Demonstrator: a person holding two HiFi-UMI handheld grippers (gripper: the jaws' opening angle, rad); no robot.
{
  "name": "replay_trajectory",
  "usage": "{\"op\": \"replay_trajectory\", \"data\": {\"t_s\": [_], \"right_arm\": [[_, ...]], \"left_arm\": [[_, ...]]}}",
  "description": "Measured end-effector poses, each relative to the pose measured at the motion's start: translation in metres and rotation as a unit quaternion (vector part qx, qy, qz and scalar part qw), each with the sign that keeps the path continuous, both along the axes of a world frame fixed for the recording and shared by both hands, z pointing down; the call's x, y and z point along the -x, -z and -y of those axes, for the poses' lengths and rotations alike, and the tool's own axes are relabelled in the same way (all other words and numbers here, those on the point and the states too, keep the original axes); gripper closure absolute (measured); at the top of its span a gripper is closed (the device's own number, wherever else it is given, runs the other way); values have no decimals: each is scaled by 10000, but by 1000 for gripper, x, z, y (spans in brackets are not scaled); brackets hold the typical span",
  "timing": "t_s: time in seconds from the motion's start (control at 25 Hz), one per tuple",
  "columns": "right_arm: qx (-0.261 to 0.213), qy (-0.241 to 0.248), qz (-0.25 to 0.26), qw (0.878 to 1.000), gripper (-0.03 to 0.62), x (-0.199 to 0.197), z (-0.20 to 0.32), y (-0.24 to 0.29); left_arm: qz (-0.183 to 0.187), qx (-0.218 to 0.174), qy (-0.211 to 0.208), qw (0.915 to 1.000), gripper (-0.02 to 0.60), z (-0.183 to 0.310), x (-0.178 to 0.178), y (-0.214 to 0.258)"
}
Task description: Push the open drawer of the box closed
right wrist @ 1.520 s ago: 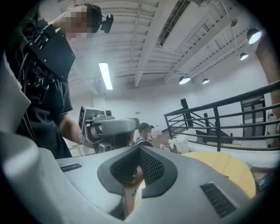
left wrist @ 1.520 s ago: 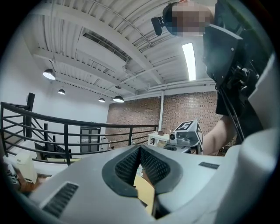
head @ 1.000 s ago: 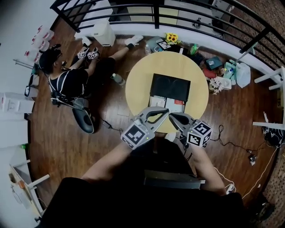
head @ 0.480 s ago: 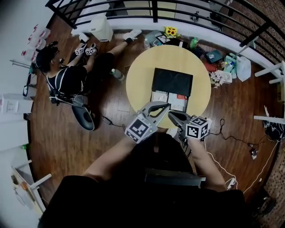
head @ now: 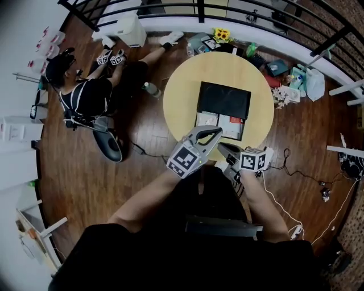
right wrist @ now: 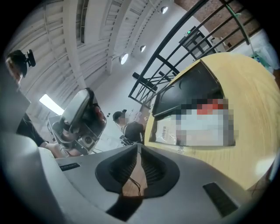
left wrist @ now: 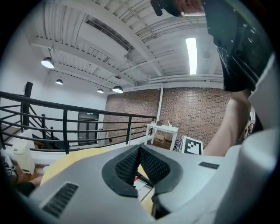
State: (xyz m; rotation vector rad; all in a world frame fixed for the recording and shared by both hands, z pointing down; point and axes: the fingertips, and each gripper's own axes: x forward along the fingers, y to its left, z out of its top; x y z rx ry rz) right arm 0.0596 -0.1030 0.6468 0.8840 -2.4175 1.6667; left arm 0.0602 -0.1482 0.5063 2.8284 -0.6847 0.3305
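**Sam:** Where is the drawer point(head: 219, 125)?

**Kim:** It sticks out of the black box point(head: 224, 99) in the middle of the round yellow bench point(head: 181, 96). The drawer points at the near edge. It has white and red things in it.

**Sam:** And the tools?

**Kim:** Both are by the near edge, just in front of the drawer. The left tool point(head: 218, 132) is pinched together, with nothing in it. The right tool point(head: 222, 146) has a thin gap that is opening, and it is empty too.

**Sam:** How do I push well?

**Kim:** I think you put a tool on the middle of the drawer front. Push slow and straight at the far edge, so the box does not slide.

**Sam:** What is around?

**Kim:** A wood floor point(head: 102, 187), a black railing point(head: 200, 10), and a person point(head: 88, 99) sitting on the floor past the far left edge.
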Motion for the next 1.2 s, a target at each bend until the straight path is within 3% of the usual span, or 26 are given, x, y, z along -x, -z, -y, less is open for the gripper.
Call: {"op": "replay_trajectory", "data": {"t_s": [0.32, 1.2], "right_arm": [[488, -199, 10, 9986, 490, -5, 3, -43], [998, -215, -215, 9945, 448, 0, 31, -118]], "left_arm": [[126, 139, -36, 9998, 558, 3, -2, -27], [239, 272, 62, 9993, 558, 28, 0, -75]]}}
